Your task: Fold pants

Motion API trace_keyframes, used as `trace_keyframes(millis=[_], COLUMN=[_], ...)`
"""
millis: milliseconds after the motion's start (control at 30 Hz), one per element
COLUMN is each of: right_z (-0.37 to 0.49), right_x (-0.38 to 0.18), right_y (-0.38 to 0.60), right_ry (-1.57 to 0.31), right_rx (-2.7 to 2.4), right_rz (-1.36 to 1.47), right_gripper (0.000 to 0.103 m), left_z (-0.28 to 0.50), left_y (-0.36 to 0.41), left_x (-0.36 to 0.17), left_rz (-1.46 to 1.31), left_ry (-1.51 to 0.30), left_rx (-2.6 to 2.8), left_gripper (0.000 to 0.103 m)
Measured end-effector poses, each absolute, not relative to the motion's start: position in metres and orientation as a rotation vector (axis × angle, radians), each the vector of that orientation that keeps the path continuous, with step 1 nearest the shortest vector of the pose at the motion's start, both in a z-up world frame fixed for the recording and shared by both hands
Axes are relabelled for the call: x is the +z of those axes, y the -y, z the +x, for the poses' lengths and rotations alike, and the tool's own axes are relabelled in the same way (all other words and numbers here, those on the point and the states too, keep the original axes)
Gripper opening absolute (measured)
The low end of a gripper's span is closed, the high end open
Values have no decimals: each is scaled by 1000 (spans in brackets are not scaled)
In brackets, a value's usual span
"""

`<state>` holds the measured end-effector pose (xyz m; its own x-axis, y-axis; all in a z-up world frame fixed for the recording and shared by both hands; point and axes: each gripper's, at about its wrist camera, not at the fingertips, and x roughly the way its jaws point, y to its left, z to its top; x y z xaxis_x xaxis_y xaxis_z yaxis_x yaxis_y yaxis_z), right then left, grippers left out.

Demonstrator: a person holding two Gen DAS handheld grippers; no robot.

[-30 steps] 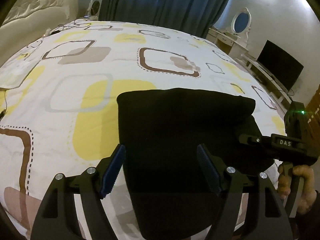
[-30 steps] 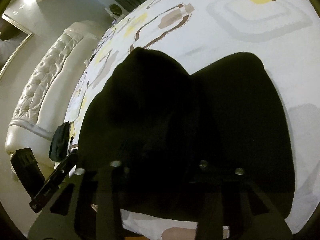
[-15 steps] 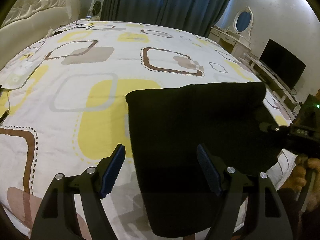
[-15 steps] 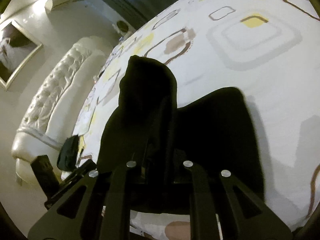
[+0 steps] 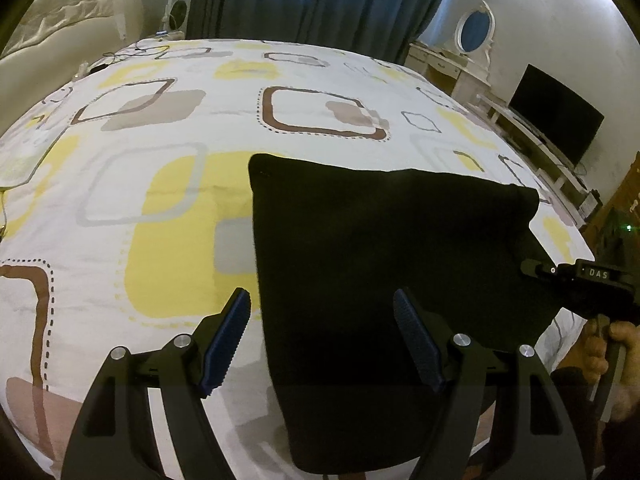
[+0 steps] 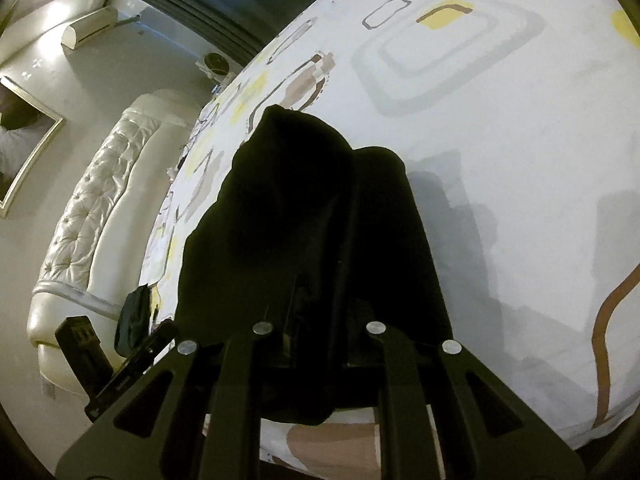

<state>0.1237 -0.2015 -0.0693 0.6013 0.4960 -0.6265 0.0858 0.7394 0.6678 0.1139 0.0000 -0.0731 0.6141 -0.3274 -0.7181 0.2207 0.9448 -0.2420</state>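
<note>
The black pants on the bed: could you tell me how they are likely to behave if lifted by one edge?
The black pants will probably be floppy: where the right gripper pinches them, the cloth humps and drapes. They look light, as one pinch raises a fold. They should not slide, lying flat on the bedsheet.

Both wrist cameras look steeply down along their fingers, close over the bed point(image 5: 168, 184). They share the black pants point(image 5: 384, 264) — the right view nearer, facing the headboard point(image 6: 92, 216).
</note>
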Motion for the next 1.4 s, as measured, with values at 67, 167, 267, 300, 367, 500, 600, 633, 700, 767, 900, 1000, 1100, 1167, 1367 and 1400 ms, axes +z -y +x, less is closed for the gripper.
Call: trace_keyframes(millis=[67, 167, 267, 300, 367, 500, 600, 633, 700, 767, 900, 1000, 1100, 1167, 1367, 1400], right_z=[123, 123, 122, 122, 123, 122, 122, 121, 121, 120, 118, 117, 116, 113, 108, 107], right_x=[-74, -79, -80, -81, -85, -95, -101, -103, -108, -110, -109, -110, -110, -109, -105, -103], right_y=[205, 209, 211, 211, 213, 222, 230, 233, 237, 240, 243, 248, 251, 255, 267, 269], right_ry=[-915, -916, -915, -917, -919, -921, -917, -916, -913, -912, -913, -910, -908, -904, -898, -895], right_rx=[259, 254, 250, 249, 246, 252, 250, 252, 258, 265, 270, 274, 271, 266, 247, 234], right_rz=[736, 756, 762, 761, 771, 834, 864, 875, 901, 923, 912, 935, 931, 939, 954, 951], right_gripper=[13, 13, 13, 13, 13, 13, 13, 13, 12, 12, 13, 13, 14, 14, 18, 31], left_z=[114, 114, 115, 115, 115, 115, 114, 114, 113, 113, 113, 115, 115, 115, 115, 115], left_y=[3, 8, 10, 11, 12, 15, 17, 18, 19, 22, 24, 23, 23, 23, 23, 23], left_x=[-75, -79, -83, -85, -87, -90, -91, -92, -93, -94, -96, -97, -97, -97, -97, -97], left_rz=[-131, -125, -131, -132, -129, -126, -123, -124, -119, -103, -91, -96, -95, -95, -96, -97], left_ry=[-856, -867, -879, -882, -885, -889, -889, -890, -889, -885, -881, -883, -883, -883, -883, -883], left_rx=[-323, -329, -333, -335, -336, -338, -336, -339, -341, -342, -341, -341, -341, -342, -341, -341], left_gripper=[73, 73, 73, 73, 73, 73, 75, 76, 76, 76, 76, 77, 77, 77, 77, 77])
